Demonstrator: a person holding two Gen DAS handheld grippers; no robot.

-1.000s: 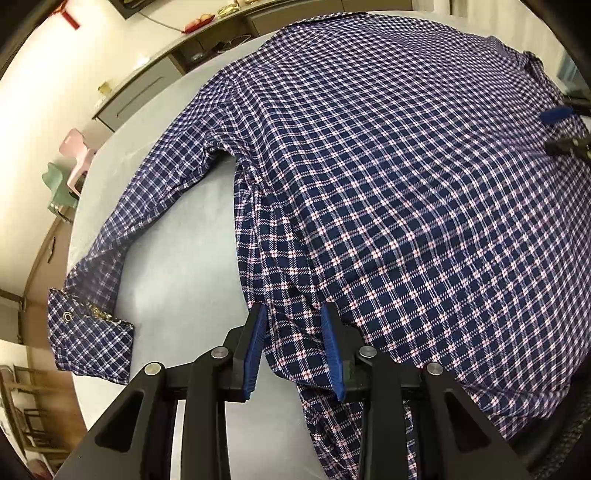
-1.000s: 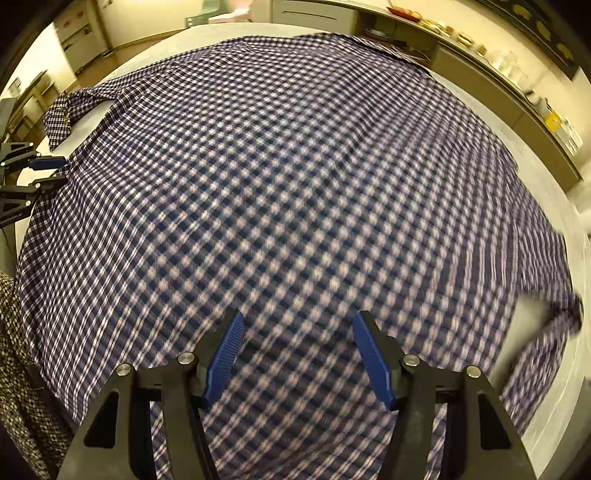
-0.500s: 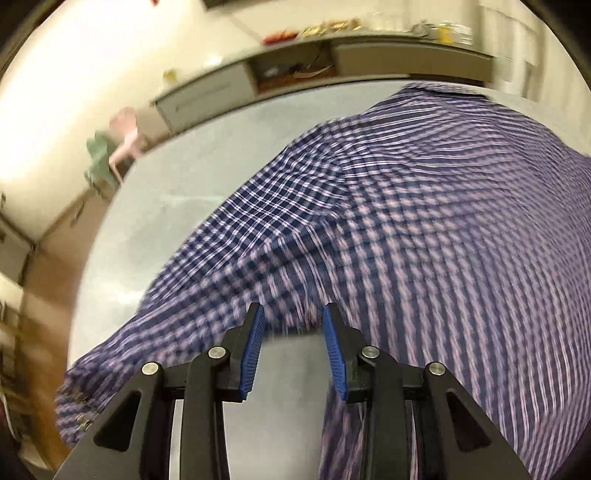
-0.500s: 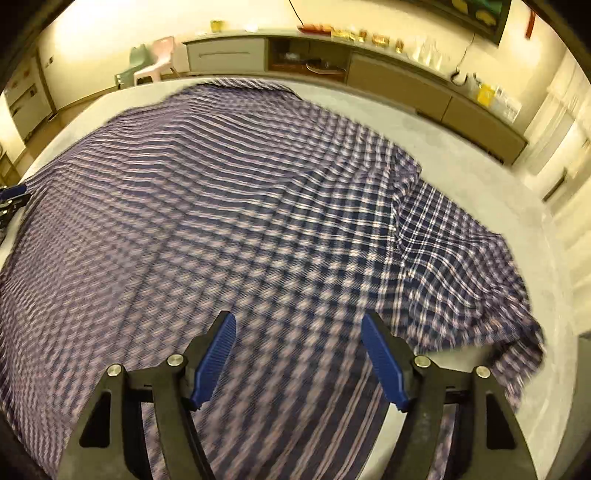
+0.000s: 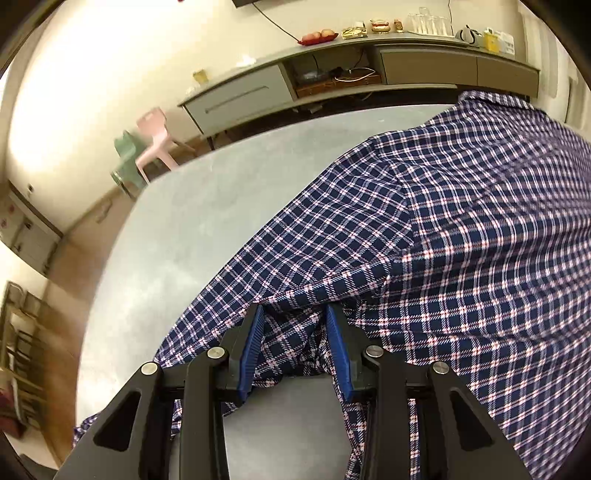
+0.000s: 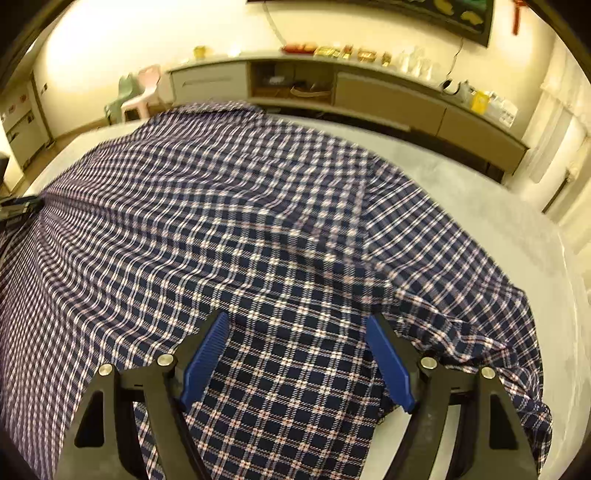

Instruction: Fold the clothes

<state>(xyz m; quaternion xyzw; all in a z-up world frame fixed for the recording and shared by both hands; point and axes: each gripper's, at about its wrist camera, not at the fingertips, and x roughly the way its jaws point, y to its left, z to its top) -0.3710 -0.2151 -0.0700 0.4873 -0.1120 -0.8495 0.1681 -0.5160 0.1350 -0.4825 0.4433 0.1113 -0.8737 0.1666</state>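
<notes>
Both grippers, left (image 5: 293, 345) and right (image 6: 295, 363), are now hovering gaping over the shirt (image 5: 480, 240), gripping nothing; its sleeve, apparently drawn inward, is beginning the fold.

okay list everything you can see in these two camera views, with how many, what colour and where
shirt: one, navy plaid, spread on table
table: one, grey, under shirt
sideboard: one, grey-brown, along far wall
chairs: two, pink and green, left of sideboard
fruit tray: one, red, on sideboard
kettle: one, grey, sideboard's right end
left gripper: one, black with blue pads, open at sleeve
right gripper: one, black with blue pads, open wide over shirt body
</notes>
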